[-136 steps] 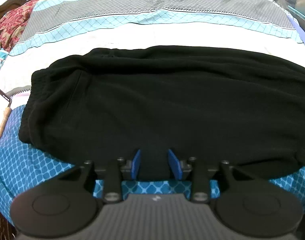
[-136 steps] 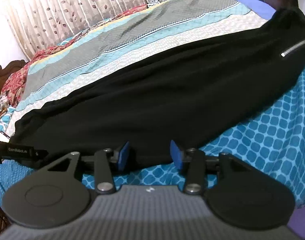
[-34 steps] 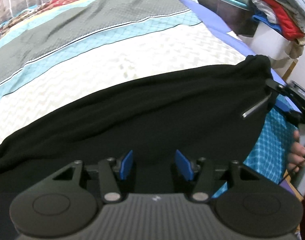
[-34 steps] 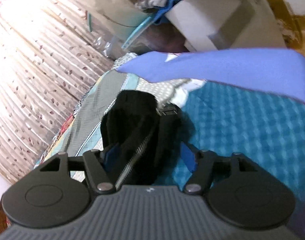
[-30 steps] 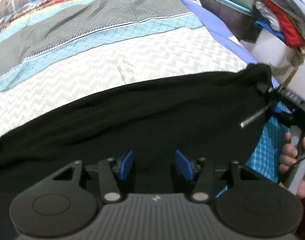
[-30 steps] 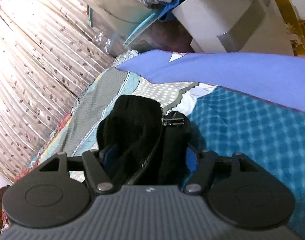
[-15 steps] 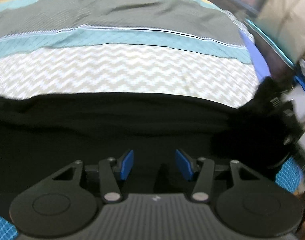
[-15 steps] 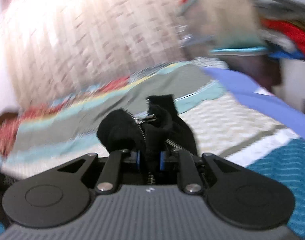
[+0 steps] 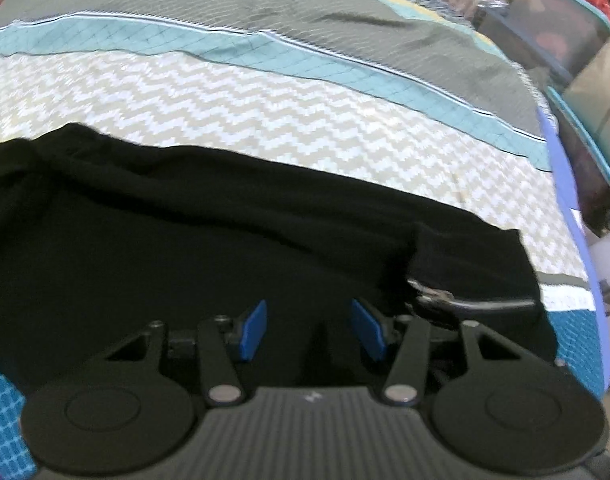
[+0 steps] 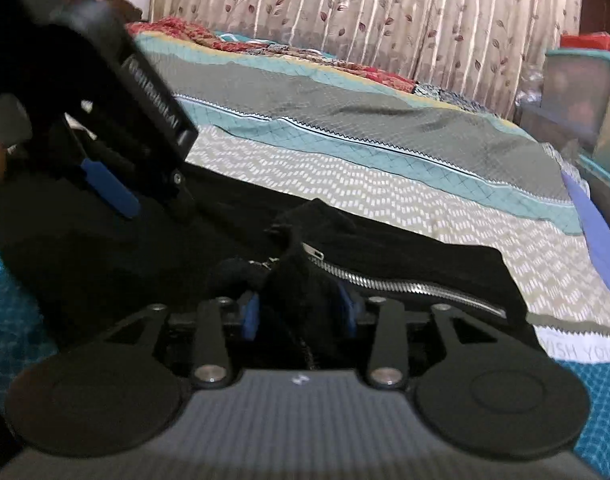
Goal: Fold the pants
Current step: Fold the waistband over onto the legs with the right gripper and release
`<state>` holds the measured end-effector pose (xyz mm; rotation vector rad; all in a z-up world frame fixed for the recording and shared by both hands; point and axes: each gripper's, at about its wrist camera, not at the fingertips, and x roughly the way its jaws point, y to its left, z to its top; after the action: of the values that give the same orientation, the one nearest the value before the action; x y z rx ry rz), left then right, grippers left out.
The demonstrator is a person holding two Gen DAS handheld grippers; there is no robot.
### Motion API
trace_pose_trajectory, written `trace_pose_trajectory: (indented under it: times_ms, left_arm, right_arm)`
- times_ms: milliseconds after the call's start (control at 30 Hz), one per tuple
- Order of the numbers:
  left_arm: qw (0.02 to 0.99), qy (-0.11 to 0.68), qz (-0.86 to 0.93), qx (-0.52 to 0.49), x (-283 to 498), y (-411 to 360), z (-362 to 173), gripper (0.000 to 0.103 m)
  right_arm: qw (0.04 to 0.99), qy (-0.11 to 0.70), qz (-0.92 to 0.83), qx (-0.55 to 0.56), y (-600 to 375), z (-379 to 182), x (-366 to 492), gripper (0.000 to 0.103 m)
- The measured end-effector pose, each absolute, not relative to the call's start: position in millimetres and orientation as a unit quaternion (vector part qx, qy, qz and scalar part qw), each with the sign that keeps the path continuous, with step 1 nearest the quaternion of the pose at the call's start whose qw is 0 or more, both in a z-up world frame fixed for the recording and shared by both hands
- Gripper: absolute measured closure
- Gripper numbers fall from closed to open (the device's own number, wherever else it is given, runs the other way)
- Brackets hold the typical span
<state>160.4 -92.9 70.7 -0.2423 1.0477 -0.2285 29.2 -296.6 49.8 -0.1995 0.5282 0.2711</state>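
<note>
1. Since a second ago, the right gripper (image 10: 299, 314) has carried the zippered hem of the pants (image 9: 185, 248) from the bed's far end back over the garment.
2. Its jaws clench a bunch of black fabric beside the zipper (image 10: 405, 286).
3. The left gripper (image 9: 311, 334) hovers over the pants, jaws spread and holding nothing.
4. The pants lie across the striped bedspread (image 9: 265, 92), near its front edge.

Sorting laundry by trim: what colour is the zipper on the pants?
Silver, on the black pants; the zipper shows best in the right wrist view.
</note>
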Motion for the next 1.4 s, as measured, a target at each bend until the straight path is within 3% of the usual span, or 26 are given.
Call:
trace_pose_trajectory:
  times_ms: [33,67,167,200,267,333,400,533,900,1400]
  left_arm:
    - [0.853,0.496,-0.118,-0.112,160,-99,71,0.054]
    - [0.854,0.492,-0.128,-0.107,158,-104,72,0.054]
    - [0.857,0.483,-0.154,-0.091,153,-121,75,0.055]
    - [0.858,0.48,-0.163,-0.084,152,-128,76,0.055]
    - [0.858,0.478,-0.174,-0.069,150,-141,78,0.058]
    - [0.86,0.477,-0.177,-0.046,151,-155,77,0.058]
    - [0.863,0.48,-0.156,-0.013,158,-169,68,0.058]
    - [0.854,0.51,-0.091,0.042,171,-181,36,0.063]
    - [0.871,0.483,-0.069,0.057,124,-136,55,0.062]
    - [0.884,0.466,-0.011,0.029,70,-32,57,0.058]
  right_arm:
    - [0.955,0.245,0.141,-0.092,-300,55,19,0.031]
    - [0.958,0.227,0.147,-0.093,-299,58,13,0.026]
    - [0.963,0.202,0.147,-0.097,-306,65,3,0.028]
    - [0.966,0.198,0.143,-0.084,-312,66,2,0.031]
    - [0.969,0.205,0.129,-0.051,-322,62,2,0.053]
    - [0.969,0.227,0.101,-0.007,-336,56,13,0.068]
    - [0.963,0.253,0.084,0.048,-351,48,28,0.075]
    - [0.934,0.337,0.065,0.1,-360,20,55,0.076]
    - [0.941,0.293,0.065,0.159,-346,47,18,0.073]
    - [0.913,0.359,0.123,0.15,-265,36,8,0.067]
